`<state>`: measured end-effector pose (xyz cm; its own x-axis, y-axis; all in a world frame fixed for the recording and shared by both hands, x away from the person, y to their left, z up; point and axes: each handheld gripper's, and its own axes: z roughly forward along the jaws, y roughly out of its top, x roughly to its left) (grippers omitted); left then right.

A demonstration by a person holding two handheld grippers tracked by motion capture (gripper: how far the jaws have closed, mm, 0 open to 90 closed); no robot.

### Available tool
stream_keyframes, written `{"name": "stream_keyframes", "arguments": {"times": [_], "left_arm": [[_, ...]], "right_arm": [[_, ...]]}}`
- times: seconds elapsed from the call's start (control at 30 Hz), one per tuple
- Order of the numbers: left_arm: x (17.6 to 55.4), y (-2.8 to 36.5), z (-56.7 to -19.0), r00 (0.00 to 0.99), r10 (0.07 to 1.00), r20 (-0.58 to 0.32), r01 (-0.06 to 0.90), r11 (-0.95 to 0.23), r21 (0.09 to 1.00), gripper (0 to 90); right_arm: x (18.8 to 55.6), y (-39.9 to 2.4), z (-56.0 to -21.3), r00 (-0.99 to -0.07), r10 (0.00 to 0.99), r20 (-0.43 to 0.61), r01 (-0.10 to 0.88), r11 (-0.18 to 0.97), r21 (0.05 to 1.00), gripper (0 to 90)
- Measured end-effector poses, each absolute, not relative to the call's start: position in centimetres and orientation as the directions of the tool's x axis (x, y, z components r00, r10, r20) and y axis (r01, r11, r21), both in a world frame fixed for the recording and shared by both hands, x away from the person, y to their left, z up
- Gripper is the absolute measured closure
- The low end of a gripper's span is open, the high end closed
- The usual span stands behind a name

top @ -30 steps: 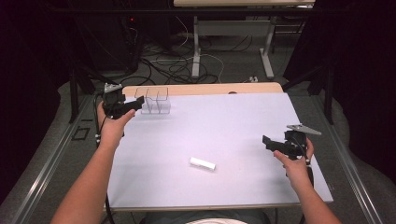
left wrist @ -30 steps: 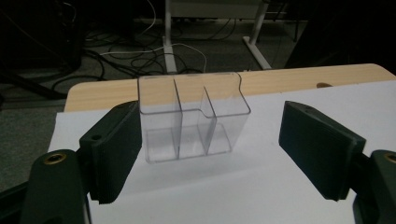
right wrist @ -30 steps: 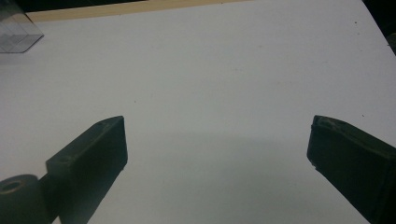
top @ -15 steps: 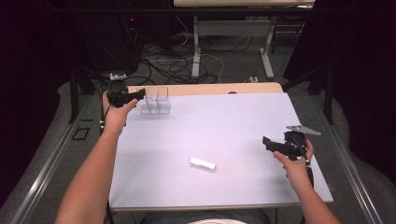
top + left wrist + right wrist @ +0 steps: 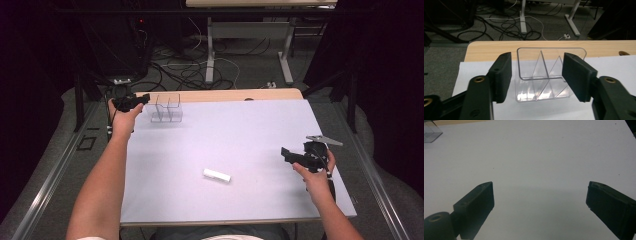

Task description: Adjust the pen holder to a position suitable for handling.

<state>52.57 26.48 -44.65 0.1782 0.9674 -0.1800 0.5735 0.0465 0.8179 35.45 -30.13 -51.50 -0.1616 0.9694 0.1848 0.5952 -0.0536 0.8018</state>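
At the bench's (image 5: 240, 130) far left corner, the left tool (image 5: 142, 98) is arriving beside the clear divided container (image 5: 167, 109), its jaws having just been narrowing around it without pressing yet, so a grasp looks imminent, while the right tool (image 5: 540, 202) is hanging wide over bare white surface.

The person's forearms are bare, no sleeves showing; each hand grips a black tool; the left gripper (image 5: 536, 75) has blocky matt pads and brass-ringed screw holes; the right gripper (image 5: 286, 154) carries a grey three-cornered plate on top.
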Motion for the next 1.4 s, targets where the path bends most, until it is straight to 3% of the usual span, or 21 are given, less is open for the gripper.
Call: {"name": "stream_keyframes", "arguments": {"times": [0.53,1.0,1.4], "left_arm": [[54.4,26.9,-46.8,0.124,0.978,-0.167,0.652,0.047,0.757,65.0],[55.3,26.8,-47.9,0.096,0.985,-0.142,0.649,0.046,0.759,67.3],[55.3,26.3,-48.1,0.101,0.984,-0.148,0.684,0.039,0.729,79.9]], "right_arm": [[35.5,-29.9,-51.7,-0.188,0.961,0.203,0.607,-0.049,0.793,9.8],[35.4,-29.8,-51.6,-0.198,0.956,0.216,0.609,-0.052,0.792,10.4],[35.4,-29.8,-51.6,-0.202,0.955,0.217,0.609,-0.051,0.792,11.2]]}}
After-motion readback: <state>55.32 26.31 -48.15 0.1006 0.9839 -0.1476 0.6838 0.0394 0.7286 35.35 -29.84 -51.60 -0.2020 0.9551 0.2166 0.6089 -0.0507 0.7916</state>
